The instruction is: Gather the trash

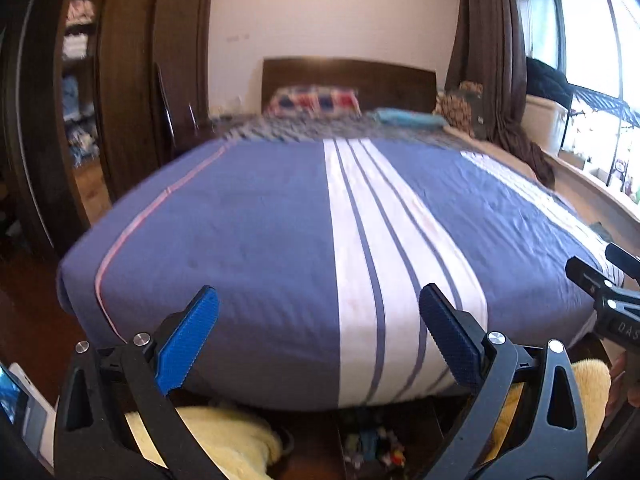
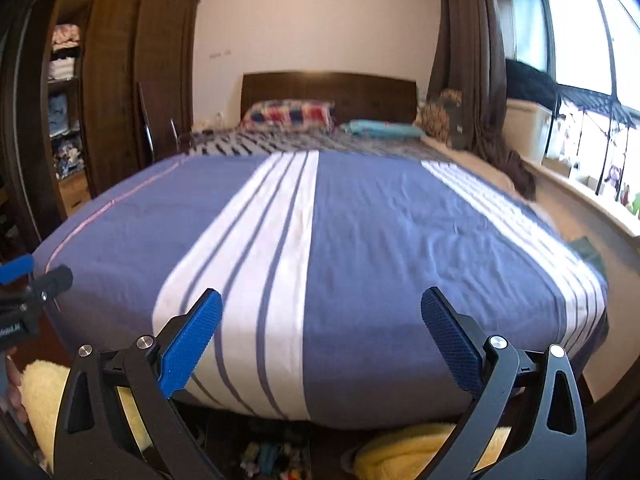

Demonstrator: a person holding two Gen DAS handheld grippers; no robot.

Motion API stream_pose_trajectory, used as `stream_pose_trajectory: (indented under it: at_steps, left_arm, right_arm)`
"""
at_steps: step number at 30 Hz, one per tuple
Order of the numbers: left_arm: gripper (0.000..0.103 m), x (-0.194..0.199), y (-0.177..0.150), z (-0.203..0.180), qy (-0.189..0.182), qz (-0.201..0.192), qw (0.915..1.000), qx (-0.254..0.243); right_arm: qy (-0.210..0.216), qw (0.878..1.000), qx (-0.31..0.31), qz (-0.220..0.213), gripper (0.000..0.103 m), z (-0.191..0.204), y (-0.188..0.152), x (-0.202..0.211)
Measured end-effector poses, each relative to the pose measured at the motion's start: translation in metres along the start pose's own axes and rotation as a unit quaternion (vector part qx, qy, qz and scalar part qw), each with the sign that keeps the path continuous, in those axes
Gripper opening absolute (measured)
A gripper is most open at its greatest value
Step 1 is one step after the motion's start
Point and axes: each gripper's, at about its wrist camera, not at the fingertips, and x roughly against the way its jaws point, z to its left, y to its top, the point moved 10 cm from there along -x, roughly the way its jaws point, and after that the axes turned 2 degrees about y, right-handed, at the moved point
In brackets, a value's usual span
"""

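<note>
My left gripper (image 1: 320,300) is open and empty, held above the foot of a bed (image 1: 248,232) with a blue cover and white stripes. My right gripper (image 2: 322,304) is open and empty too, beside it over the same bed (image 2: 380,240). A small pile of colourful litter lies on the floor under the bed's foot, low in the left wrist view (image 1: 374,446) and in the right wrist view (image 2: 272,456). Each gripper shows at the edge of the other's view: the right one (image 1: 608,280), the left one (image 2: 28,280).
Yellow fluffy slippers (image 1: 228,436) (image 2: 404,448) are at the bottom. A dark wardrobe (image 1: 132,80) with open shelves stands left. Pillows (image 2: 288,114), a headboard and folded teal cloth (image 2: 384,128) lie at the far end. Curtain, windowsill and rack (image 2: 580,148) are right.
</note>
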Motion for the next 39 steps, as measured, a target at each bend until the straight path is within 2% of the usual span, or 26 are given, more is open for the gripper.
stream_pose_trajectory:
  at_steps: [9, 15, 28, 39]
  left_arm:
    - [0.095, 0.035, 0.045, 0.003, 0.009, -0.062, 0.9980, 0.003]
    - [0.095, 0.040, 0.050, -0.006, 0.005, -0.075, 0.9972, -0.002]
    - [0.095, 0.053, 0.054, -0.008, 0.010, -0.085, 0.9963, -0.003]
    - [0.095, 0.059, 0.054, -0.009, 0.007, -0.089, 0.9960, 0.000]
  right_arm:
    - [-0.016, 0.998, -0.007, -0.058, 0.100, -0.001, 0.045, 0.031]
    - [-0.020, 0.995, -0.021, -0.090, 0.100, -0.007, 0.062, 0.047]
    - [-0.033, 0.994, -0.039, -0.098, 0.100, -0.015, 0.057, 0.055]
    - [-0.027, 0.994, -0.038, -0.099, 0.100, -0.010, 0.058, 0.057]
